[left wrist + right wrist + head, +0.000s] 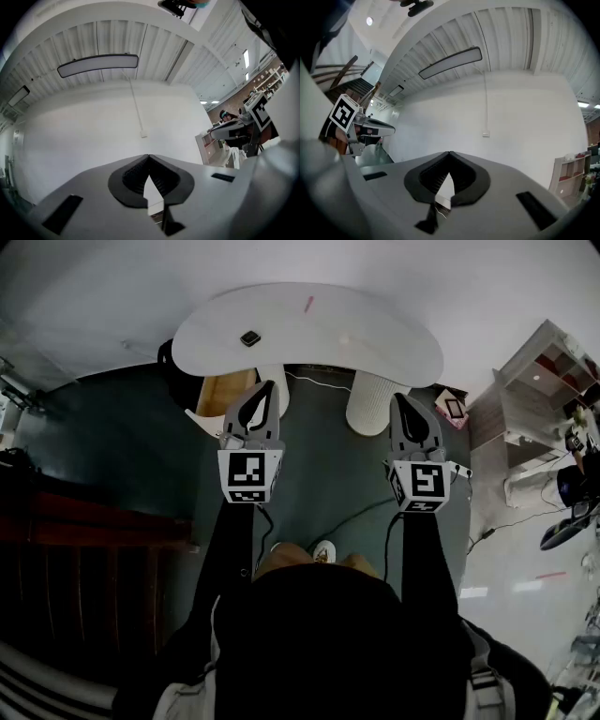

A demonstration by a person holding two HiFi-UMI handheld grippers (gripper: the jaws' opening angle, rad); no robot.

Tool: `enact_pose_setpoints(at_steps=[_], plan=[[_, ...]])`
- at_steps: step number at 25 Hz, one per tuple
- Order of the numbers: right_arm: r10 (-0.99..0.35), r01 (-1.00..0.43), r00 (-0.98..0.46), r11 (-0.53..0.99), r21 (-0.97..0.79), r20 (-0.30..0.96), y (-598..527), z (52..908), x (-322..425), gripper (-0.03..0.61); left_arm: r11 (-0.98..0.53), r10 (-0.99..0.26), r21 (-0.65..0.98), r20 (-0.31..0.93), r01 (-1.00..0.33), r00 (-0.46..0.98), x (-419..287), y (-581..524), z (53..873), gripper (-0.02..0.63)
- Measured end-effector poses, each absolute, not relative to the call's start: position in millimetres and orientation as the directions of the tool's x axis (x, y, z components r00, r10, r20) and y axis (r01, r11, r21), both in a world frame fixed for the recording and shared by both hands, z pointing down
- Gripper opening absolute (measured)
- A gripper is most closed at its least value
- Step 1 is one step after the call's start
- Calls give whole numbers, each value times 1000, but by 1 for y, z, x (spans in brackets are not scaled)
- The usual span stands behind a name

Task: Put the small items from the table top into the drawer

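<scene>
So both my grippers are held out level in front of me and both are closed with nothing in them. The left gripper (269, 388) has its jaws pressed tip to tip in its own view (149, 157), and it's the same for the right gripper (398, 399) in its view (449, 153). What I'm after is the small dark item (249, 337), and I count just one of it. It sits on the left part of the white table top (375, 334), in from the edges and a bit closer to the near edge than the far one. From the head view it's just past the left gripper's tip and slightly to the left. It's well apart from the right gripper, which points at the right half of the table top. There's also one thin pink mark (308, 304) near the far edge, too small for me to tell what it is. Under the left end of the table top there's one wood-lined drawer (223, 395) standing open, just left of my left gripper. I can see two ribbed white legs, the clearer one (373, 401) between the two grippers. The rest of the table top is bare, so there's plenty of room around the item. The dark floor (328, 474) between me and the near edge has a cable (356, 512) running across it. One white shelf unit (539, 381) stands off past the right end.
</scene>
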State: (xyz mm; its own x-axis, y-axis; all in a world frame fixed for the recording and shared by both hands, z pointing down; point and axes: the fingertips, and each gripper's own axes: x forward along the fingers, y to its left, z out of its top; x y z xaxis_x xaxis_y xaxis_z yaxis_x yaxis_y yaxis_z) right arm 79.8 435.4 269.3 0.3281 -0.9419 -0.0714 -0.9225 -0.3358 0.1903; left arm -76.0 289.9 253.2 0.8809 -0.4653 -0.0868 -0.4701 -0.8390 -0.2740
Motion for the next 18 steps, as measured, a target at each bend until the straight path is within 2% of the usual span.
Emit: enact_pose_setpoints(at_steps=[18], plan=[[-954,-940,287,-297,167,-85,412,271,80,26,-833,-467,-295,-82,-469,880,-74,274,247,14]])
